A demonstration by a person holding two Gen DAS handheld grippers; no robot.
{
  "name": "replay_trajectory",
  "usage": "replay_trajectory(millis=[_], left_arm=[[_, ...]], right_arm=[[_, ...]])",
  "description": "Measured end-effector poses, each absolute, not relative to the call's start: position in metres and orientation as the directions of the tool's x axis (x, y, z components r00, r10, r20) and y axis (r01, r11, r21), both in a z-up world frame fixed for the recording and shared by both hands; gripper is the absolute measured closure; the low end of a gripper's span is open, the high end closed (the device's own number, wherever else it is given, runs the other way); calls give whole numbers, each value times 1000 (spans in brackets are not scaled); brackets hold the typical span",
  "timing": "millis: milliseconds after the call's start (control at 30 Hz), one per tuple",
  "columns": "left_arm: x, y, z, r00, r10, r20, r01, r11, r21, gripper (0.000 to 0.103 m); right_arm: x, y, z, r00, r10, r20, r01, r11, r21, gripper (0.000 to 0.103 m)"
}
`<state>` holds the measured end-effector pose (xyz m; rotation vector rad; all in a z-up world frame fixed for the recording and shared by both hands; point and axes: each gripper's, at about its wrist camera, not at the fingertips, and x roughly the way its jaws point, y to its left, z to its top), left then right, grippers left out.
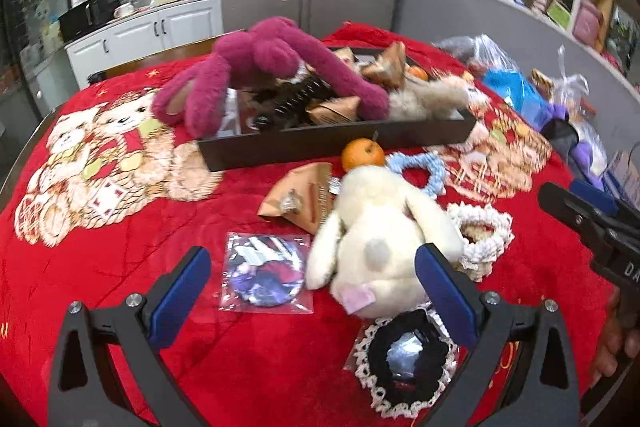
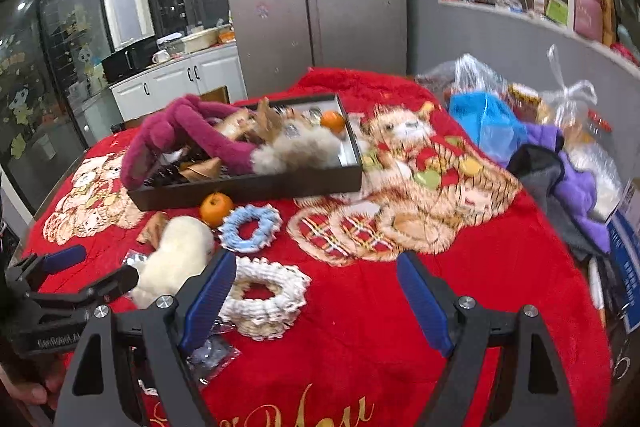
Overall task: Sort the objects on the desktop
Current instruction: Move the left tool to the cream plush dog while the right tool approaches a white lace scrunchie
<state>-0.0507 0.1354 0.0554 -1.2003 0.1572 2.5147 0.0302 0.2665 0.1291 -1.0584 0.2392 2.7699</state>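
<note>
White plush toy [image 1: 376, 239] lies just ahead of the spread, empty left tongs [image 1: 312, 291], long axis toward the black tray [image 1: 332, 143]; right tongs [image 2: 316, 291] also spread, farther off.

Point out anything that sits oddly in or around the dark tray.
The magenta plush toy is only half in the dark tray: its limbs drape over the near and left rims onto the red cloth. An orange sits outside against the tray wall, while another orange lies inside.

bare red cloth [image 2: 360, 327] right, toys and tray [image 2: 248, 187] crowd left
</note>
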Motion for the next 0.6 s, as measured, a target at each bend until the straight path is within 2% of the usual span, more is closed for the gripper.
replay_trajectory(millis=[400,600], left_arm=[[-60,160,34,-534,266,-803,-439,-898,-6,0],[-65,161,24,-503,298,-811,-459,-887,-41,0]], right_arm=[[-3,271,79,-647,41,-762,-204,-971,121,18],[-5,269,73,-643,55,-764,-193,-977,93,18]])
